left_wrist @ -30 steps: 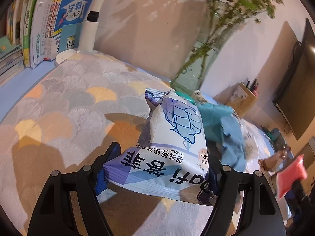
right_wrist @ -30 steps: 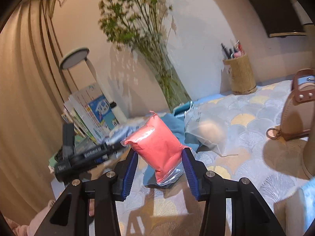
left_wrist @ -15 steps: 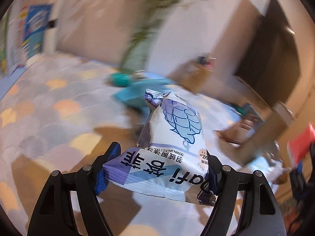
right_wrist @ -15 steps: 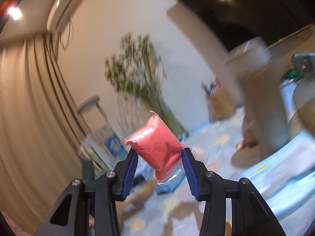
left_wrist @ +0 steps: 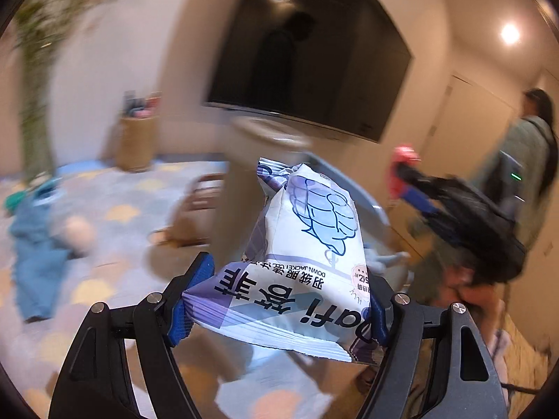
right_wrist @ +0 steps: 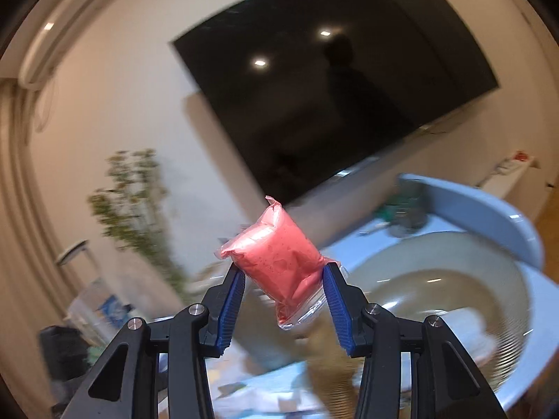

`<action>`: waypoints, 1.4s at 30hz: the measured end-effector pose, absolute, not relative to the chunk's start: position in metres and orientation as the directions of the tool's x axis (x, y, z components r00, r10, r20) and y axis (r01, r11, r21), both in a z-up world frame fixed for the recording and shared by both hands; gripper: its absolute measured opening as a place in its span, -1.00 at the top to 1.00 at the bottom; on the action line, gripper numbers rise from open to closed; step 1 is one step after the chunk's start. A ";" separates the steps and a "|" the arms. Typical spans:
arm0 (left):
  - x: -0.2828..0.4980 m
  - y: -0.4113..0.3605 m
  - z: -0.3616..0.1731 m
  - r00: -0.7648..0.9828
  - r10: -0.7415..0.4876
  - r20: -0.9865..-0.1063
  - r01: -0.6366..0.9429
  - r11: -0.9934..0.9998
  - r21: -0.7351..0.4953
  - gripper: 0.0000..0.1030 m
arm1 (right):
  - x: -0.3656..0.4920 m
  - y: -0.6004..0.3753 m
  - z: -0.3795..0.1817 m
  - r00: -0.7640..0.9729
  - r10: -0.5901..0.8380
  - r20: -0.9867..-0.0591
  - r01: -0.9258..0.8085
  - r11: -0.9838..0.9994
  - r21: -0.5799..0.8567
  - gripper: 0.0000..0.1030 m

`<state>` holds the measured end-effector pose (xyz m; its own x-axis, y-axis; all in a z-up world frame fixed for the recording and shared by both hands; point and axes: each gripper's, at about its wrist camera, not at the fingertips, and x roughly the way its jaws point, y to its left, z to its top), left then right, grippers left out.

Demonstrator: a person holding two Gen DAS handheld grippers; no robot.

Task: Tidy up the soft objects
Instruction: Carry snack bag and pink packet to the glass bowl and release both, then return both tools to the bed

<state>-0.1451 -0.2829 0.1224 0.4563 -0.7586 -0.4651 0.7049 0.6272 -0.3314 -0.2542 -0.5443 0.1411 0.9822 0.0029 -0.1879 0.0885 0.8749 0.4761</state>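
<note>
Jaws of the left gripper (left_wrist: 279, 309) are set wide and clamped on the sides of a white and purple packet (left_wrist: 297, 279), which is held up in the air above the patterned worktop (left_wrist: 115, 202). A small red pouch (right_wrist: 279, 262) is pinched between the narrower-set jaws of the right gripper (right_wrist: 283, 302) and is likewise carried clear of everything. Just beyond it a pale blue bin (right_wrist: 482, 265) is seen, with something pale lying inside. Farther off, a basket (left_wrist: 138, 141) of blurred items stands by the wall, under a dark screen (right_wrist: 332, 80).
</note>
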 end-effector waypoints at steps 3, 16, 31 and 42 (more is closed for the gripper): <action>-0.155 -0.319 0.125 0.440 -0.772 -0.459 0.722 0.608 -0.330 -0.46 | -0.248 -0.572 0.139 0.962 -0.060 -0.267 0.179 0.876 0.448 0.12; -0.126 -0.421 0.128 0.431 -0.730 -0.530 0.720 0.633 -0.286 -0.59 | -0.190 -0.627 0.140 0.843 -0.159 -0.513 0.341 0.896 0.284 -0.15; -0.175 -0.353 0.186 0.504 -0.771 -0.388 0.732 0.620 -0.281 -0.92 | -0.245 -0.586 0.196 0.933 -0.114 -0.342 0.266 0.857 0.441 -0.77; -0.092 -0.217 0.195 0.722 -0.519 -0.458 0.515 0.845 -0.146 -0.99 | -0.241 -0.466 0.227 0.988 0.112 -0.104 -0.029 0.804 0.594 -1.00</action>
<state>-0.0920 -0.2173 0.1949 0.7216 -0.5194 -0.4577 0.5152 0.8445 -0.1462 -0.2412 -0.4663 0.2274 0.9882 0.1124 -0.1036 -0.0291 0.8037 0.5944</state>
